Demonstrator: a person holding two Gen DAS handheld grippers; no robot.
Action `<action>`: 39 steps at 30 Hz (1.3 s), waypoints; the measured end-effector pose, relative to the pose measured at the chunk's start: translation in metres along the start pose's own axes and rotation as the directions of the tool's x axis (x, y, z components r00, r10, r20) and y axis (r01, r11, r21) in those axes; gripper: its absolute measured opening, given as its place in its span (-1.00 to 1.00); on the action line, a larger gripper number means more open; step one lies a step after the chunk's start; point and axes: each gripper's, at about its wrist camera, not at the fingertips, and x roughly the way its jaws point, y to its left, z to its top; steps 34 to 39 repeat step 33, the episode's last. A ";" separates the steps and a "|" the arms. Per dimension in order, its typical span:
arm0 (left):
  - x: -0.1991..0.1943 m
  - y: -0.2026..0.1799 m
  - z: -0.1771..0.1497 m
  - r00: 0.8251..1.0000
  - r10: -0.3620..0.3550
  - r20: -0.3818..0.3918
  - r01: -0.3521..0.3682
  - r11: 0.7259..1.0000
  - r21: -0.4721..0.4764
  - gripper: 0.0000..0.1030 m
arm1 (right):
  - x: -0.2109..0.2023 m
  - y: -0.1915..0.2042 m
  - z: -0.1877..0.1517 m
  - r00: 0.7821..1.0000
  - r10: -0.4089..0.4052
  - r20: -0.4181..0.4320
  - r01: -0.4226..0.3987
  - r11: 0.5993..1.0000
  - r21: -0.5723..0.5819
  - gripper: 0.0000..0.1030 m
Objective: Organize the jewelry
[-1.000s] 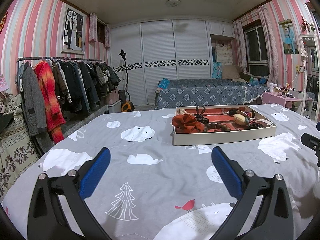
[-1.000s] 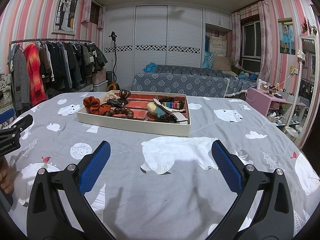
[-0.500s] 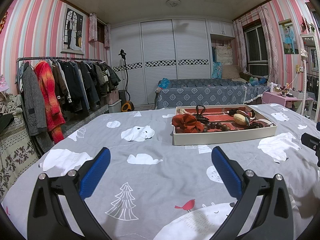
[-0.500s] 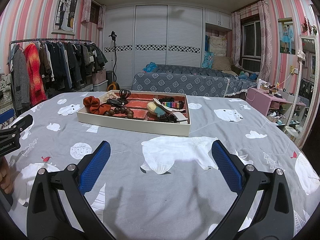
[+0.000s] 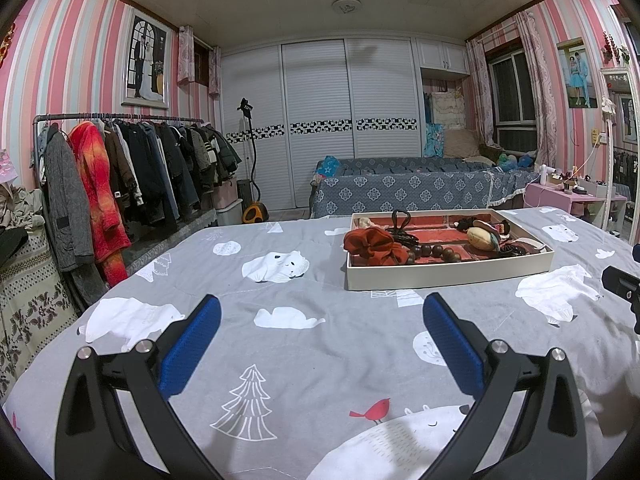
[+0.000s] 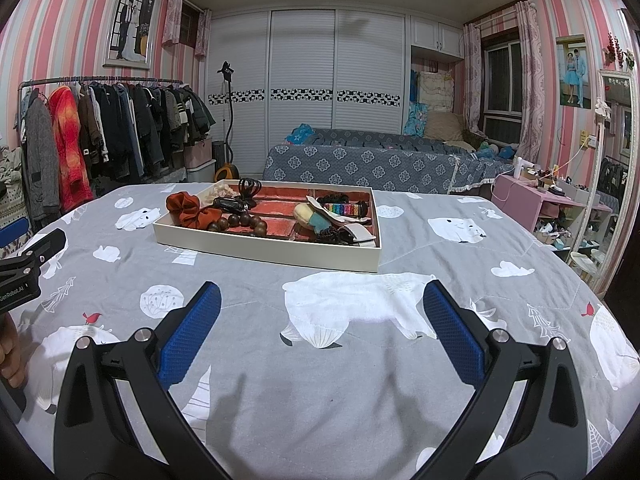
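Left wrist view: the left gripper point(image 5: 322, 320), blue pads spread and empty, hovers above the grey bear-print bedspread point(image 5: 280, 344), well short of the shallow cream jewelry tray with red lining point(image 5: 448, 276).

Right wrist view: the right gripper point(image 6: 320, 312), likewise spread and empty, faces the tray, where the soft rust-red fabric scrunchie point(image 6: 188, 210) should squash easily, while the dark wooden bead bracelet point(image 6: 242, 224) looks hard and roll-prone, best pinched across its strand.

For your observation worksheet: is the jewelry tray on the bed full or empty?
Partly full. The tray holds a rust scrunchie, wooden beads and a rainbow band, with red lining bare between them.
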 end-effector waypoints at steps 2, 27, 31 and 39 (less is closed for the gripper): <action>0.000 0.000 0.000 1.000 0.000 0.000 0.000 1.000 0.000 0.91 | 0.000 0.000 0.000 1.000 0.000 0.000 0.000 1.000 0.000 0.91; -0.002 -0.001 0.001 1.000 -0.002 0.006 0.002 1.000 -0.003 0.91 | 0.000 0.000 0.000 1.000 0.000 0.000 0.000 1.000 0.001 0.91; -0.002 -0.001 0.002 1.000 -0.002 0.005 0.002 1.000 -0.009 0.91 | 0.000 0.000 0.000 1.000 0.000 0.000 0.000 1.000 0.001 0.91; -0.002 -0.001 0.002 1.000 -0.002 0.005 0.002 1.000 -0.008 0.91 | 0.000 -0.001 -0.001 1.000 0.000 0.000 0.000 1.000 0.001 0.91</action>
